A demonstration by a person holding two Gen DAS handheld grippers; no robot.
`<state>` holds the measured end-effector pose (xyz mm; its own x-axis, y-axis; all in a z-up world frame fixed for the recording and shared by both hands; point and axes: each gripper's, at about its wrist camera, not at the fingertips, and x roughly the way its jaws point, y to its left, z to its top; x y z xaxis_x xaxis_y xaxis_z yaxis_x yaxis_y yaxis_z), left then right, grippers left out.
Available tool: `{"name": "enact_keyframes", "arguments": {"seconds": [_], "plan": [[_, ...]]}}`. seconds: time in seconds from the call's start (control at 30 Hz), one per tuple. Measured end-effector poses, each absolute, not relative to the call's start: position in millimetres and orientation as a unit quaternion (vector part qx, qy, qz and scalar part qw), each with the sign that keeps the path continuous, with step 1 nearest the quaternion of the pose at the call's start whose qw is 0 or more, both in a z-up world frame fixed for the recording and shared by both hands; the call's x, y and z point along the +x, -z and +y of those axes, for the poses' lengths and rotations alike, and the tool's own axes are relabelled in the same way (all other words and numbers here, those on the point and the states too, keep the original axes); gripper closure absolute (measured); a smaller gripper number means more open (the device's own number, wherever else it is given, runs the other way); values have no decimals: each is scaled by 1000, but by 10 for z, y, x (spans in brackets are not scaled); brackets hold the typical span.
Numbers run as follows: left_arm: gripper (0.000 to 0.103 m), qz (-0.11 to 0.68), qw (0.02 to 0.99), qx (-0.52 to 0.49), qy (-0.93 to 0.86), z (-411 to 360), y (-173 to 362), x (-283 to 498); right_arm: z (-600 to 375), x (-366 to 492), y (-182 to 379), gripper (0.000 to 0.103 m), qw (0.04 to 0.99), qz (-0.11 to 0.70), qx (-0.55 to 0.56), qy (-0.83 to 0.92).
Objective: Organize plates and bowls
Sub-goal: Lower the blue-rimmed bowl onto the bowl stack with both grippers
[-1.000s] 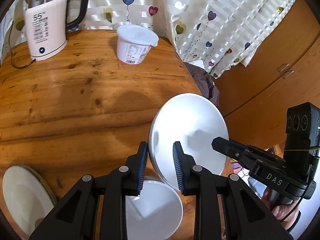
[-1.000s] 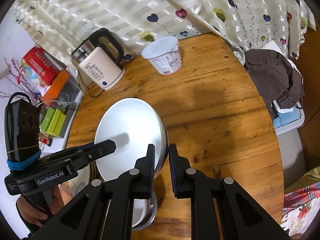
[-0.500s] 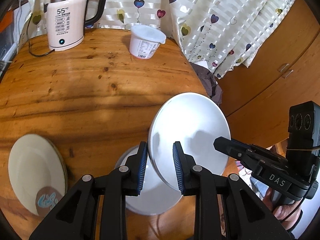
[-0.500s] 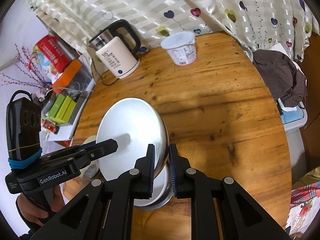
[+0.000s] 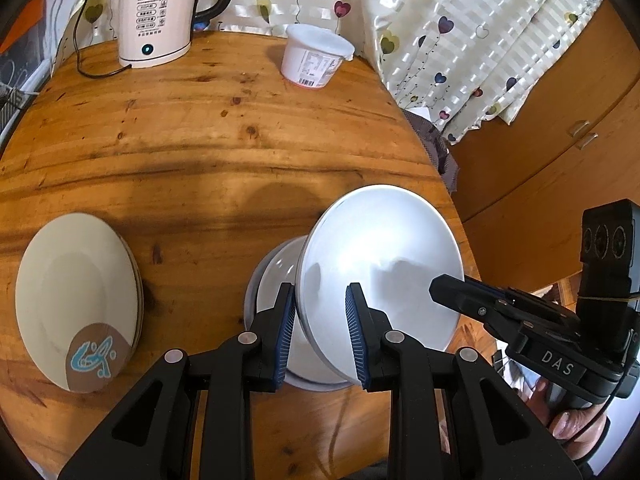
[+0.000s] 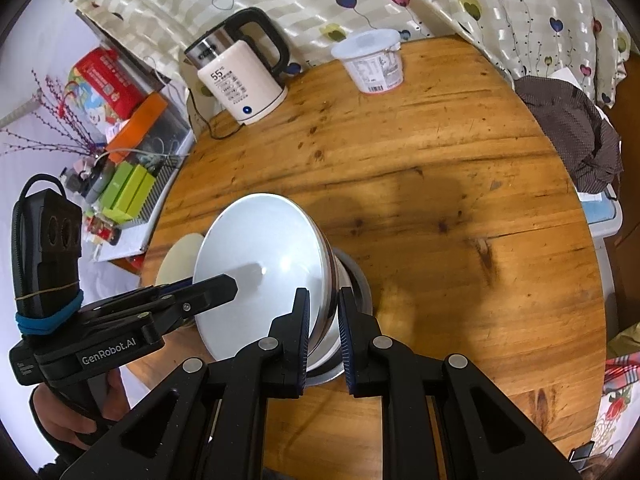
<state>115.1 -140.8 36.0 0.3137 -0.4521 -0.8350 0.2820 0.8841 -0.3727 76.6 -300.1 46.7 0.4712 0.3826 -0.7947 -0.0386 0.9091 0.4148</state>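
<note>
step: stacking — both claws carry one white bowl [image 5: 380, 264], tilted, just above the steel-sided bowl [image 6: 352, 280] on the round wooden bench [image 5: 200, 140] | left claw [image 5: 320, 332] clamped on near rim, right claw [image 6: 324, 332] clamped on opposite rim | next: level it, lower into nest, release together | materials: glossy smooth bowl, knotty varnished wood; cream plates [image 5: 76, 300] stacked at left

Bright, even daylight; sharp focus. Soft shadows on wooden table [image 5: 200, 152], sheen on white bowl [image 5: 380, 264], fisheye bending, dark corner vignette.
</note>
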Motion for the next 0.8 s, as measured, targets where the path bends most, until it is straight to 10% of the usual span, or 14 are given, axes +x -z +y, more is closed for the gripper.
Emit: {"name": "enact_keyframes", "arguments": {"seconds": [0.8], "plan": [[76,563,796,-66,215,-1388,-127,1100,-2951,810,-205,89,817,533,176,-132]]}}
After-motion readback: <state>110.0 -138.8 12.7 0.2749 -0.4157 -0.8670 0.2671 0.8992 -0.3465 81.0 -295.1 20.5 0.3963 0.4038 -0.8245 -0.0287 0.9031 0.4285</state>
